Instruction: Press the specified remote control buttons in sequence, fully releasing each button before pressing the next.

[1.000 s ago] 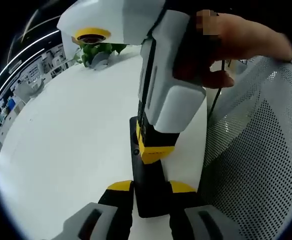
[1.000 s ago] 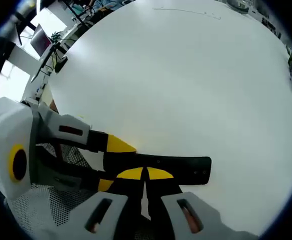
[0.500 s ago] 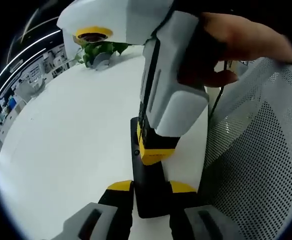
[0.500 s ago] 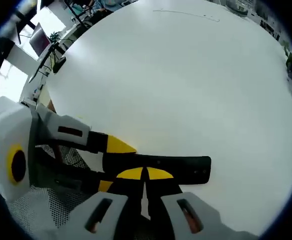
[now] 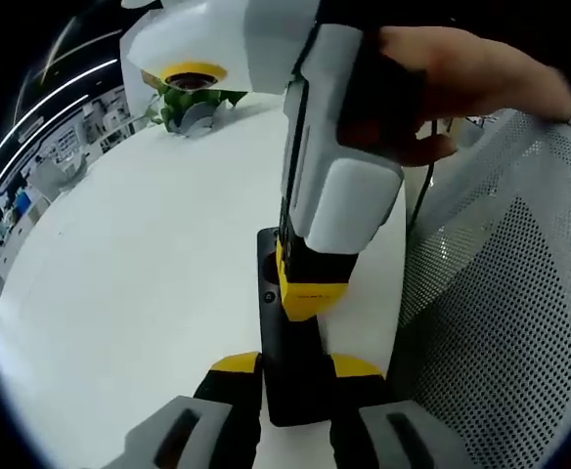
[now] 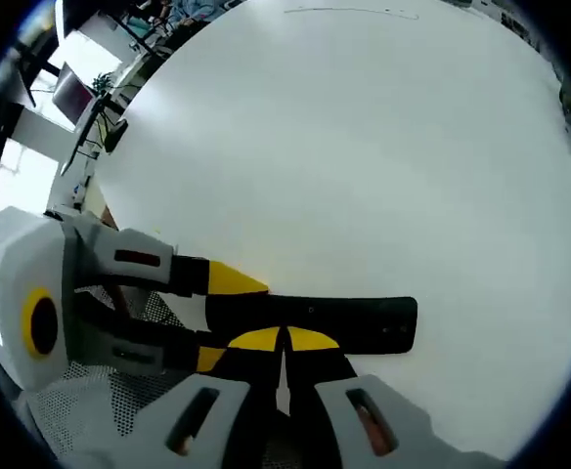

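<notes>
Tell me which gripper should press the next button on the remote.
Right. The right gripper, jaws shut, sits tip-down over the remote. The left gripper clamps the remote's end against the table, so it likely should keep holding.

The left gripper view sits low and close over the round white worktop [image 5: 139, 254], looking forward along its own yellow-tipped fingers [image 5: 235, 364] past a slim black remote control [image 5: 287, 376] toward a green potted plant [image 5: 190, 102] at the far edge. The right gripper view looks steeply down across the same worktop [image 6: 364, 156], with the remote [image 6: 354, 320] lying crosswise just beyond its fingers [image 6: 256, 339]. Both views share the remote, the worktop and a grey perforated mesh chair back [image 5: 501, 293].
</notes>
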Tool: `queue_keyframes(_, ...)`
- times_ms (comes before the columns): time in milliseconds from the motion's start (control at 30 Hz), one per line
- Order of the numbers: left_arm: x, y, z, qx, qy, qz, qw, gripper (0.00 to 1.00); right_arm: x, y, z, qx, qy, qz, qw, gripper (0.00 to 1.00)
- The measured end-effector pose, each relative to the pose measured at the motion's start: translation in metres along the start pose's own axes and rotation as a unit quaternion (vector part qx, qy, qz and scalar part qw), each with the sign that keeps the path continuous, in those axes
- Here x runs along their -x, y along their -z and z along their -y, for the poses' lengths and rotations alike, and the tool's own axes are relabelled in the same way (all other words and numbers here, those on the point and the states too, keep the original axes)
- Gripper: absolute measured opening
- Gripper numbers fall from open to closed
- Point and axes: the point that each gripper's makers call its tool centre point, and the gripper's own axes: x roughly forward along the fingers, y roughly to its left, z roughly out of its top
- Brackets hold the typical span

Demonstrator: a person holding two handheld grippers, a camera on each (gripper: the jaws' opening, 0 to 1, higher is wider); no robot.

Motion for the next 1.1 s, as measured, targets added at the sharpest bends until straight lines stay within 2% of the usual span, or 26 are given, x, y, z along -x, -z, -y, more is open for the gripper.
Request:
queue_keyframes(200, 0.0, 0.0, 0.0, -0.002, 0.001, 0.003, 1.0, 0.25, -0.003, -0.003, -0.008, 0.012, -0.01, 0.004, 0.9999, 0.0)
queue_keyframes(533, -0.001, 0.0, 0.0, -0.003, 0.0, 0.002, 1.0, 0.26, -0.009, -0.004, -0.003, 0.041, 0.017, -0.001, 0.999, 0.0)
queue_keyframes(767, -0.002, -0.001, -0.001, 0.001, -0.004, 0.002, 1.0, 0.26, -0.01, -0.004, -0.001, 0.004, 0.008, 0.001, 1.0, 0.0)
queue_keyframes(967, -0.002, -0.001, -0.001, 0.005, -0.007, 0.004, 1.0, 0.26, -0.01, -0.004, -0.001, 0.004, 0.013, 0.001, 0.9999, 0.0)
queue_keyframes(1100, -0.002, -0.002, -0.001, 0.007, -0.008, 0.005, 0.9999, 0.26, -0.008, -0.004, -0.001, -0.02, -0.015, 0.006, 0.9997, 0.0)
